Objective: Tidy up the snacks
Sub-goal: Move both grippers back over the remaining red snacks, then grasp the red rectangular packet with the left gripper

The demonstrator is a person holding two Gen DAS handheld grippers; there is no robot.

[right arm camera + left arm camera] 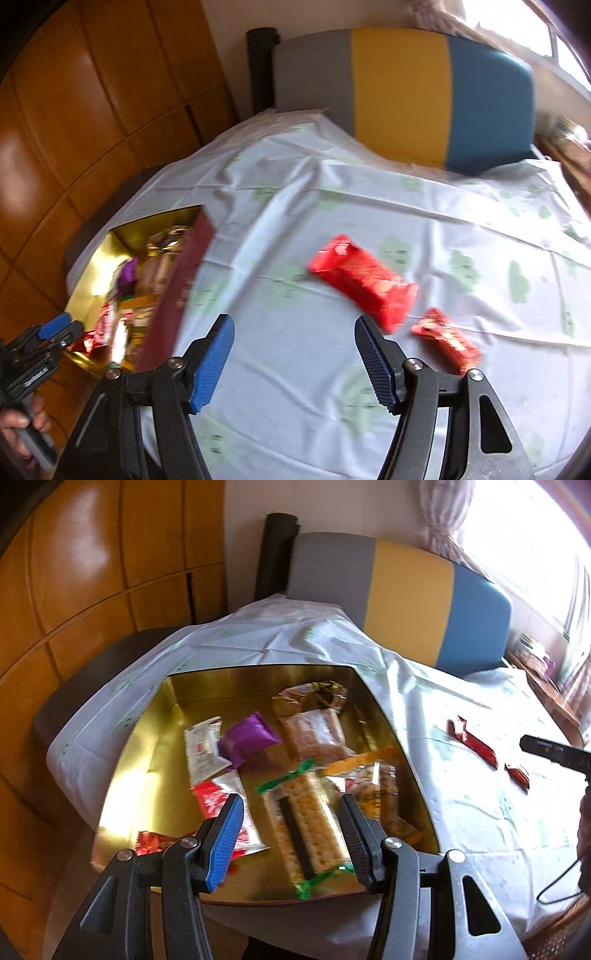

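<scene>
Between the 2 spread fingers of my left hand-held gripper [291,834] I see a clear-wrapped cracker packet with green ends [308,827], lying in the gold-lined open box [147,760] below; the pads grip nothing. Around it lie a purple foil pouch [249,738], a white sachet [203,751], a red-and-white packet [221,794] and clear bags of brown biscuits [314,731]. My right hand-held gripper [294,338] also stands apart and empty, above the white desk cloth with pale green prints [295,206]. Just beyond its right finger lies a long red foil snack bar [364,282], and a smaller red foil bar [445,339] sits near it, apart. Both bars rest on the cloth, outside the box, whose maroon outer wall [177,295] shows at left. A grey, yellow and blue chair back [402,96] stands behind the desk.
</scene>
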